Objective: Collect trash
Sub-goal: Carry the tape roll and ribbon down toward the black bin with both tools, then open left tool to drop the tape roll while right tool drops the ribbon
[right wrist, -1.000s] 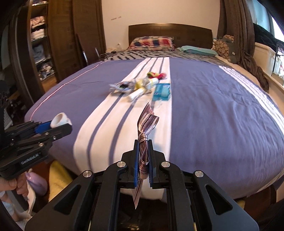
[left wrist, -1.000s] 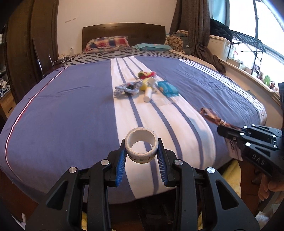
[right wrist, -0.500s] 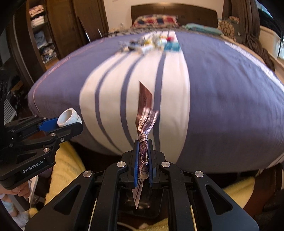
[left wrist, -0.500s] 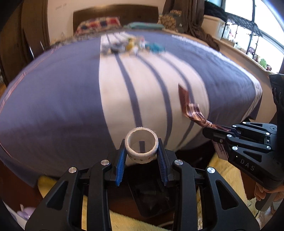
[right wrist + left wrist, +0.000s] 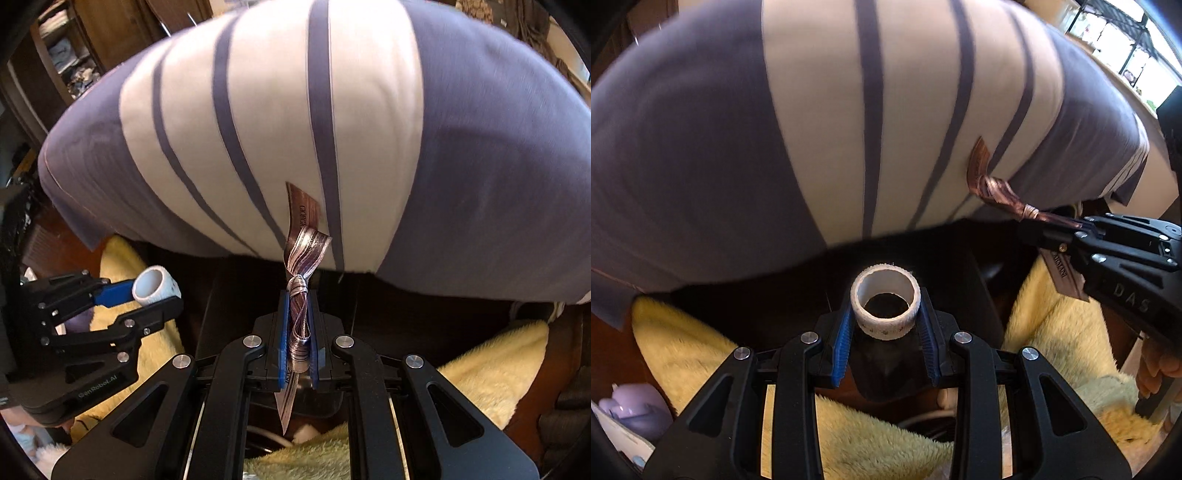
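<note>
While both claws point down past the bed [image 5: 701,147] edge, left gripper [image 5: 885,325] clamps tape roll [image 5: 885,306], right gripper [image 5: 298,343] pinches knotted ribbon [image 5: 301,266].

Both tongs point steeply downward: the left tongs [image 5: 885,325] clamp a tape roll [image 5: 885,308], the right tongs [image 5: 298,343] pinch a ribbon [image 5: 301,280].

Purple-and-white striped bedspread [image 5: 820,122] overhangs bed edge; yellow fluffy rug [image 5: 879,443] on floor below.
</note>
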